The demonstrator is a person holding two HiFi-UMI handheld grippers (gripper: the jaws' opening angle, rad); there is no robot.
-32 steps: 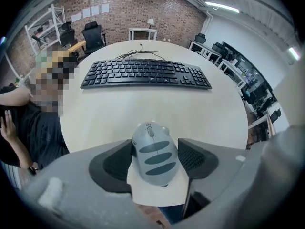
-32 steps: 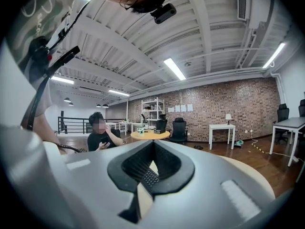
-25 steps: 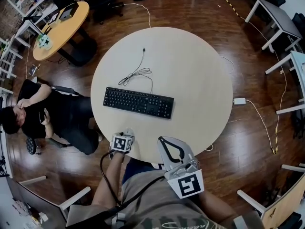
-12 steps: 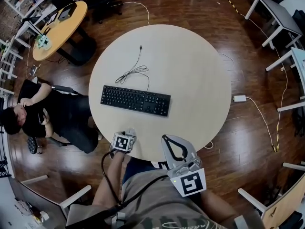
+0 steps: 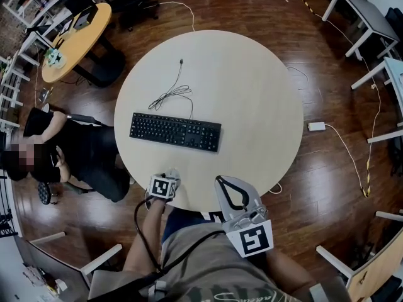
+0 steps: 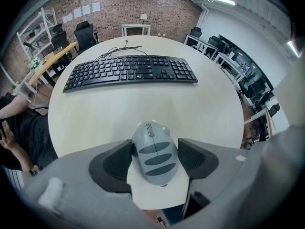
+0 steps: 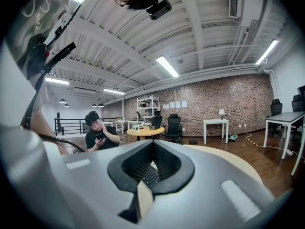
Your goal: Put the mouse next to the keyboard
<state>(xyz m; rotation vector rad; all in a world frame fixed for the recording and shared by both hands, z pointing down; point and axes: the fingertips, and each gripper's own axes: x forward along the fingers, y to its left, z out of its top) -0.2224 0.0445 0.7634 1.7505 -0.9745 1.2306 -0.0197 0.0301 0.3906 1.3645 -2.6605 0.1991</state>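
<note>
Both jaws of the L gripper (image 6: pixel 155 146) press the mouse's (image 6: pixel 154 152) sides, at the table's (image 6: pixel 95 113) near edge. Its long axis & wheel end point straight at the keyboard (image 6: pixel 129 70), well apart ahead. Mouse is grey w/ darker stripes. R gripper (image 7: pixel 152 149) is closed on nothing, so L is nearer.

One mouse (image 6: pixel 153 152) between the left jaws, one keyboard (image 6: pixel 131 70) ahead of them, one cable (image 5: pixel 173 94) beyond it, one surface (image 5: pixel 252 106) carrying all, one seated person (image 5: pixel 75 153)
</note>
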